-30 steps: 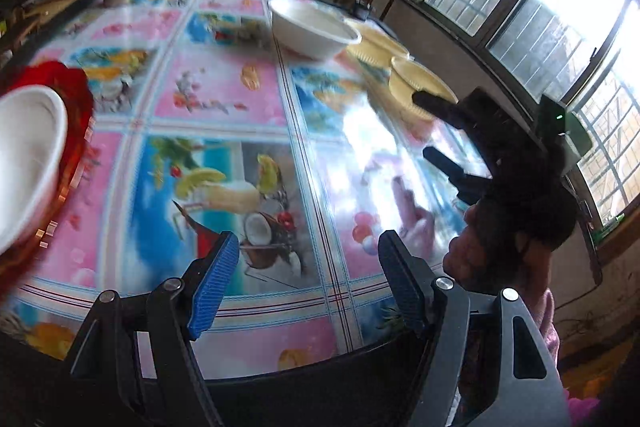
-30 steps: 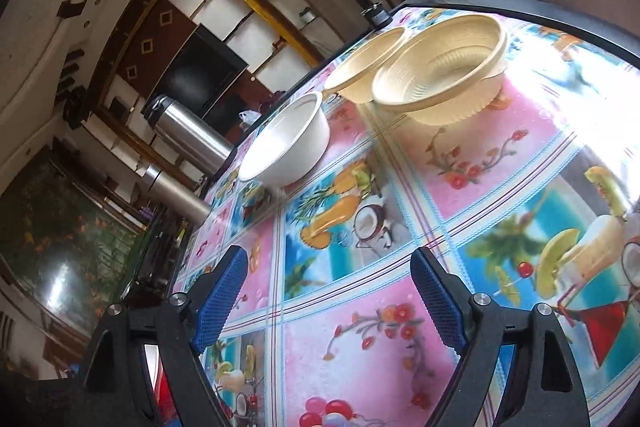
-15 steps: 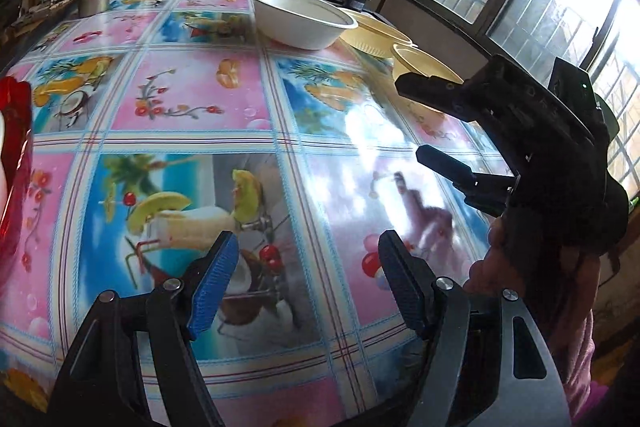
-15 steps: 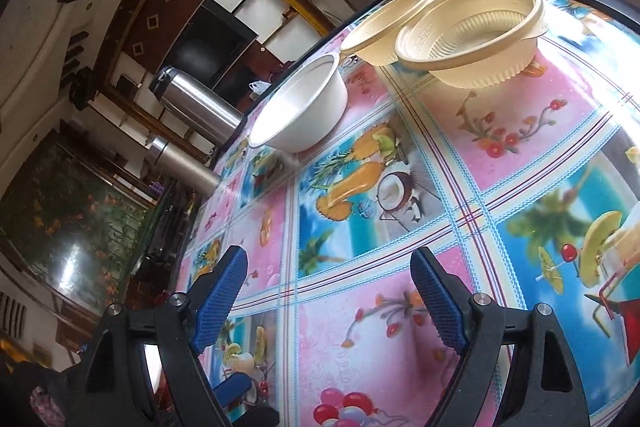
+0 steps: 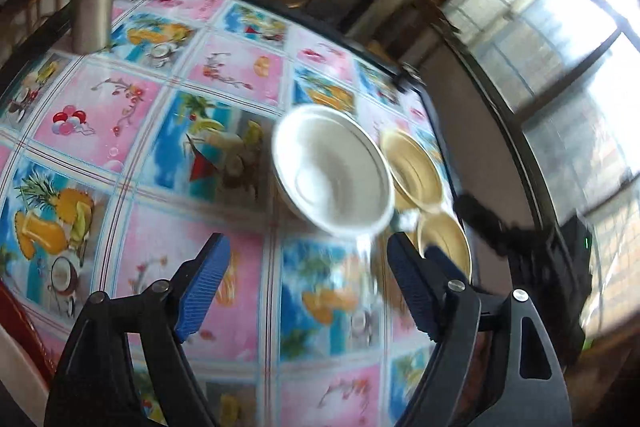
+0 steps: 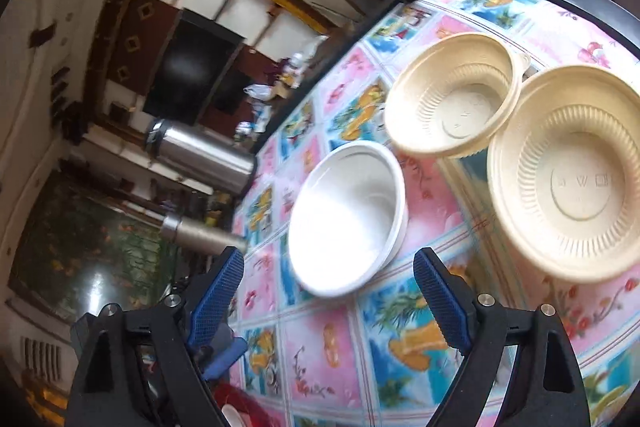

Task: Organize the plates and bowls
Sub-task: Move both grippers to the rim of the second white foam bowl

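Now both tools, left tool (image 5: pixel 308 291) and right tool (image 6: pixel 328 297), are hanging spread over the white bowl (image 6: pixel 346 219); looking light, slick, best pinched at the rim.

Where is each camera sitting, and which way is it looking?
Left wrist: rides on the left gripper, looking forward and down over the tablecloth at the white bowl; its own open blue-padded jaws show, and the right gripper at the right edge.
Right wrist: rides on the right gripper, looking at the white bowl and two tan bowls; its own open jaws show.
Shared: the white bowl, tan bowls, steel flasks and tablecloth.
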The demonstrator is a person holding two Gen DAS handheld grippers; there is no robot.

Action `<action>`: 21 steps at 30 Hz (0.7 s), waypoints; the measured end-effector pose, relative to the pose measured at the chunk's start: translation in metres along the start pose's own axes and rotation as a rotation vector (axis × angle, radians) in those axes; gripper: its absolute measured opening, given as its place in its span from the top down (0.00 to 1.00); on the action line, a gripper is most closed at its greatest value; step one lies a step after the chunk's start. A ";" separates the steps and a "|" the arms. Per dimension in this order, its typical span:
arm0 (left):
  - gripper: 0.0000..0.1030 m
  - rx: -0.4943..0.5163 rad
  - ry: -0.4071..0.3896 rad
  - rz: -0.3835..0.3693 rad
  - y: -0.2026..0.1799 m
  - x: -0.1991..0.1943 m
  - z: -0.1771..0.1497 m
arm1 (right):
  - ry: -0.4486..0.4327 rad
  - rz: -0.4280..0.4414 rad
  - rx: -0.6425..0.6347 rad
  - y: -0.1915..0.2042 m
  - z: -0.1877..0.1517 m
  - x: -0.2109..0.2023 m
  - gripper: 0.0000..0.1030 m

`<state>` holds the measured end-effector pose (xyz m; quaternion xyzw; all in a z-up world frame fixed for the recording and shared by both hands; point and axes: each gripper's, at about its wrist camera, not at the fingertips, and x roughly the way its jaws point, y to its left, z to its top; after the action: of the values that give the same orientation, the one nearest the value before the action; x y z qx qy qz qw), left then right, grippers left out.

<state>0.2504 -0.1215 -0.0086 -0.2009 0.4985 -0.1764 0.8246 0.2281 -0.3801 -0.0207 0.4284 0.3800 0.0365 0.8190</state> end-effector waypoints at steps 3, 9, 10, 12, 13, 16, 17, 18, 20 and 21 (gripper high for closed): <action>0.21 -0.117 0.011 0.033 0.008 0.023 0.017 | 0.008 -0.053 0.022 -0.006 0.018 0.013 0.13; 0.20 -0.098 0.043 0.036 0.002 0.066 0.028 | 0.078 0.003 0.025 -0.018 0.035 0.035 0.13; 0.20 -0.105 0.071 0.012 0.002 0.073 0.028 | 0.086 0.012 0.043 -0.021 0.036 0.038 0.13; 0.20 -0.119 0.079 -0.031 0.004 0.079 0.029 | 0.092 0.000 0.060 -0.025 0.037 0.045 0.13; 0.20 -0.117 0.072 -0.037 0.004 0.080 0.030 | 0.095 -0.005 0.058 -0.026 0.037 0.048 0.13; 0.20 -0.115 0.100 -0.083 0.008 0.085 0.033 | 0.087 -0.017 0.055 -0.027 0.037 0.055 0.19; 0.20 -0.124 0.100 -0.125 0.010 0.085 0.034 | 0.082 -0.028 0.049 -0.027 0.036 0.058 0.24; 0.20 -0.126 0.087 -0.147 0.012 0.083 0.035 | 0.080 -0.040 0.044 -0.028 0.036 0.061 0.30; 0.20 -0.098 0.066 -0.165 0.013 0.083 0.038 | 0.087 -0.049 0.050 -0.031 0.035 0.067 0.36; 0.20 -0.091 0.062 -0.174 0.013 0.084 0.039 | 0.089 -0.044 0.055 -0.033 0.034 0.069 0.38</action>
<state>0.3230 -0.1454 -0.0618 -0.2753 0.5121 -0.2306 0.7803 0.2902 -0.3972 -0.0735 0.4403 0.4262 0.0271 0.7898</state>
